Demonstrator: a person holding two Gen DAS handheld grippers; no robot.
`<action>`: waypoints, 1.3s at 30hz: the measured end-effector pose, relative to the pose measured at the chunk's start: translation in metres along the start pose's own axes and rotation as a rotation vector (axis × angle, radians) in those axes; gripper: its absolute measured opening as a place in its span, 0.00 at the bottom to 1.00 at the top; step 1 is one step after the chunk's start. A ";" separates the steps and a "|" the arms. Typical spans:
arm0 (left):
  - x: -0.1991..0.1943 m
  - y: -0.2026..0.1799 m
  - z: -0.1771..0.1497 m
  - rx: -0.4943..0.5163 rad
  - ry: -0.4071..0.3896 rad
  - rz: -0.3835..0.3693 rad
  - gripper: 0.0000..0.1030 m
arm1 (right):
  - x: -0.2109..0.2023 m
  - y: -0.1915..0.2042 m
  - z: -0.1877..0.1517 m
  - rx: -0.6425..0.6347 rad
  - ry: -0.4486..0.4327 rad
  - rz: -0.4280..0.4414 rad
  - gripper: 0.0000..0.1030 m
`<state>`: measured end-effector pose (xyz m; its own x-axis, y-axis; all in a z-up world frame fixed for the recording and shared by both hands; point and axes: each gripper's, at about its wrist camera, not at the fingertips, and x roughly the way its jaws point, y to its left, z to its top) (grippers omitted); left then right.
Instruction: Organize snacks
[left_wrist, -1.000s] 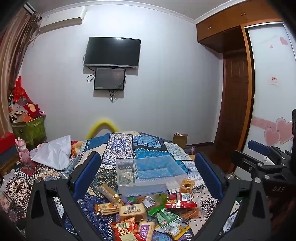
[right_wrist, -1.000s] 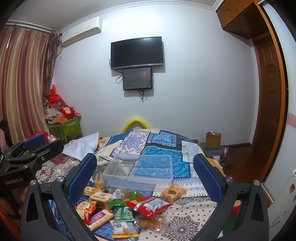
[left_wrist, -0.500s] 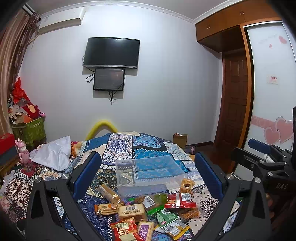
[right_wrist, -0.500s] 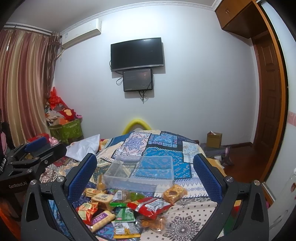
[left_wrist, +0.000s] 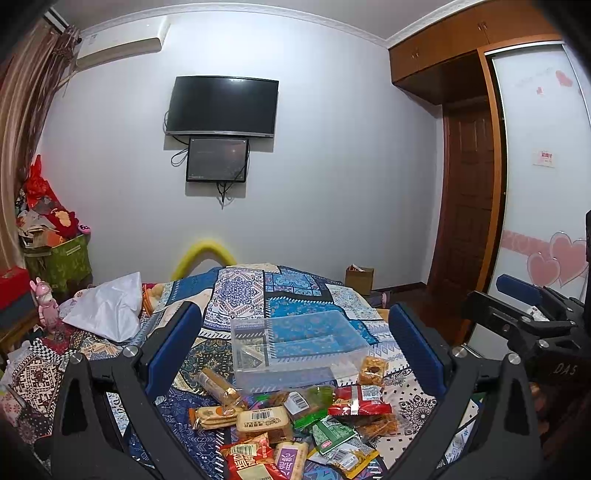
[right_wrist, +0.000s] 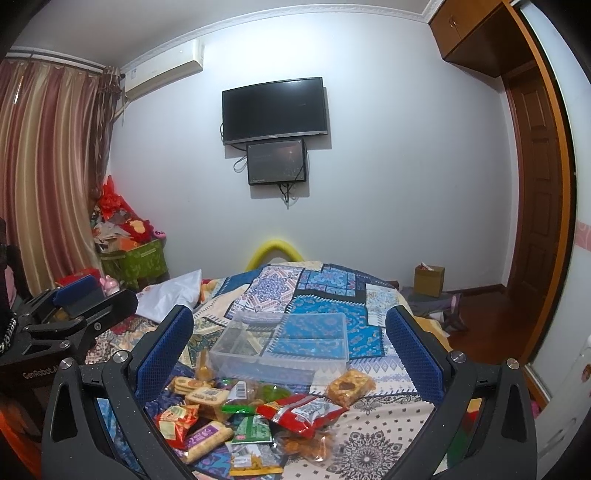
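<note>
Both tools are held above the near end of a bed covered in a blue patchwork quilt (left_wrist: 284, 291), each spread wide with nothing between its blue-padded fingers. The left tool (left_wrist: 295, 339) and the right tool (right_wrist: 288, 339) frame the same scene from slightly different sides.

A clear rectangular plastic container (left_wrist: 295, 347) sits on the quilt, with the quilt pattern showing through its floor. Just in front of it lies a loose heap of wrapped snacks (left_wrist: 291, 417): a red crinkled packet (right_wrist: 303, 410), a green sachet (right_wrist: 255, 428), a pale biscuit bar with a barcode label (left_wrist: 263, 419), a purple-labelled bar (right_wrist: 205, 435) and an orange-and-red packet (right_wrist: 177, 419). A square golden pastry in clear wrap (right_wrist: 349, 382) lies apart from the heap, near the container's right corner. A tube-shaped biscuit pack (left_wrist: 218, 387) rests against the container's left front side.

A white crumpled cloth (left_wrist: 107, 310) lies on the bed's far left.
</note>
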<state>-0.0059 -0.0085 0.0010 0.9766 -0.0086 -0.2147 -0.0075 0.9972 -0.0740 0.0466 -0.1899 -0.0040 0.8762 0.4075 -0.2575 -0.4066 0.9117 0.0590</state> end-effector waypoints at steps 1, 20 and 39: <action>0.000 0.000 0.000 0.000 0.000 0.000 0.99 | 0.000 0.001 0.000 0.000 -0.001 0.001 1.00; -0.001 -0.002 0.002 0.003 -0.003 -0.008 1.00 | -0.002 0.000 0.002 0.005 -0.003 0.006 1.00; 0.005 -0.001 0.000 -0.005 0.015 -0.005 0.99 | -0.001 -0.001 0.001 0.007 0.008 0.013 1.00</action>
<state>-0.0007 -0.0091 0.0003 0.9732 -0.0147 -0.2293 -0.0037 0.9968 -0.0798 0.0466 -0.1909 -0.0028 0.8687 0.4186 -0.2647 -0.4159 0.9068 0.0690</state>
